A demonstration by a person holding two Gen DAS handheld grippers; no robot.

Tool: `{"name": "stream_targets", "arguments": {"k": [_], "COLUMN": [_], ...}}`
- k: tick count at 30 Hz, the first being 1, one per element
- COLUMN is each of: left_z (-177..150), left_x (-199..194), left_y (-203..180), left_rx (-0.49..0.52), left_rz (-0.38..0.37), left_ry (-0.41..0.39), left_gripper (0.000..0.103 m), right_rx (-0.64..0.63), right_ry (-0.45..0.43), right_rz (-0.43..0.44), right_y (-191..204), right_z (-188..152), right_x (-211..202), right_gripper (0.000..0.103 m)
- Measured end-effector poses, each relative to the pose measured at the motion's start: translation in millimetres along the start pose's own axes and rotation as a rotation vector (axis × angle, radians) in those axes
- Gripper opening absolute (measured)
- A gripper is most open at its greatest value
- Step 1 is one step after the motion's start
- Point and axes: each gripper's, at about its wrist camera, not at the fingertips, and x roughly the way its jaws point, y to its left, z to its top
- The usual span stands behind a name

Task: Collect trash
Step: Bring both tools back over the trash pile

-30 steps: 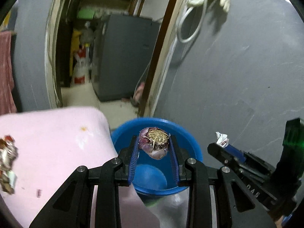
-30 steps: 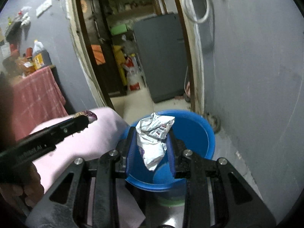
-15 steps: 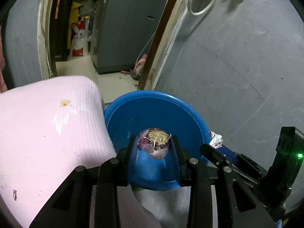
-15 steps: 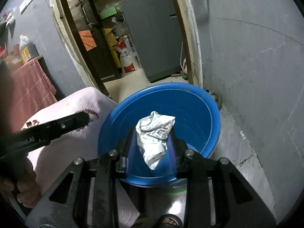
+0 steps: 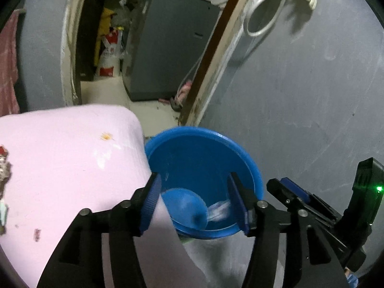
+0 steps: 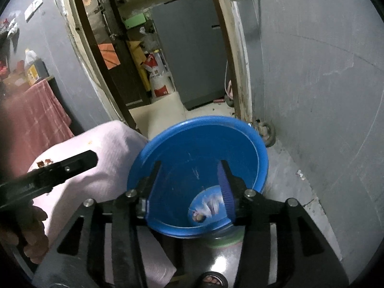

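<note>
Dim room with grey walls; nearest, a table under a pink cloth, touching the rim of a blue bucket on the floor just beside it. Above the bucket mouth, the left gripper: blue pads spread wide, nothing between them, nothing touched. Just beside it, the right gripper: also spread wide and empty, hanging over the same opening. Down inside the bucket, a crumpled white paper, blurred, at or near the bottom; impossible to say if settled. Next to it, a small round purplish scrap, probably onion. Judged by look: paper very light and soft, easy to crush, best pinched across its thickest fold; scrap a bit heavier, rounded, maybe slippery, best taken across the middle with a gentle squeeze. Further out on the cloth, near the far table edge, some small reddish wrapper bits not yet collected; likely thin, flat and light, so better to scrape low along the cloth and nip an upturned edge. Beyond, an open doorway, then a grey cabinet and a red-and-white sack in the back room.
</note>
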Motion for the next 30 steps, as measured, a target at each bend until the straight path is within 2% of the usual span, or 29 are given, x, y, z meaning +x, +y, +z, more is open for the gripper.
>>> {"name": "stream_targets", "arguments": {"k": [3,5,8,10,13,16,18,24,30], "left_z": [4.8,5.5,4.2,3.9,-0.1,-5.8,-10.9,-31.9,-50.8], "left_x": [-24.0,-43.5,-75.3,-94.6,-130.3,-158.0,-174.9,-222.9,-267.0], "left_y": [2.0,3.4,6.8,8.0,12.6,16.8,23.6,39.7,51.6], "left_rx": [0.001,0.005,0.018,0.024,0.037,0.062,0.066,0.055,0.062], "left_rz": [0.019,0.040,0.065,0.090,0.164,0.229,0.261,0.314,0.362], "left_ry": [-0.060,-0.111,-0.195,-0.241,-0.340,-0.410,-0.443,-0.525,-0.572], "left_gripper": [0.061,0.069,0.079,0.090,0.099,0.102,0.102,0.102,0.102], "right_rx": [-0.011,-0.024,-0.048,-0.059,-0.068,-0.074,-0.087,-0.122,-0.146], "right_ry": [-0.046,-0.079,-0.143,-0.182,-0.244,-0.298,-0.342,-0.424,-0.468], "right_rz": [0.003,0.003,0.011,0.022,0.049,0.079,0.104,0.175,0.229], "right_y": [10.9,19.0,36.4,47.2,64.8,83.0,97.6,139.1,174.9], "right_z": [4.4,8.4,14.4,17.1,19.9,18.9,16.4,5.0,-6.4], "right_x": [-17.8,-29.5,-51.3,-64.4,-85.4,-103.4,-116.0,-142.5,-158.5], "right_gripper": [0.054,0.058,0.069,0.081,0.090,0.100,0.103,0.103,0.103]}}
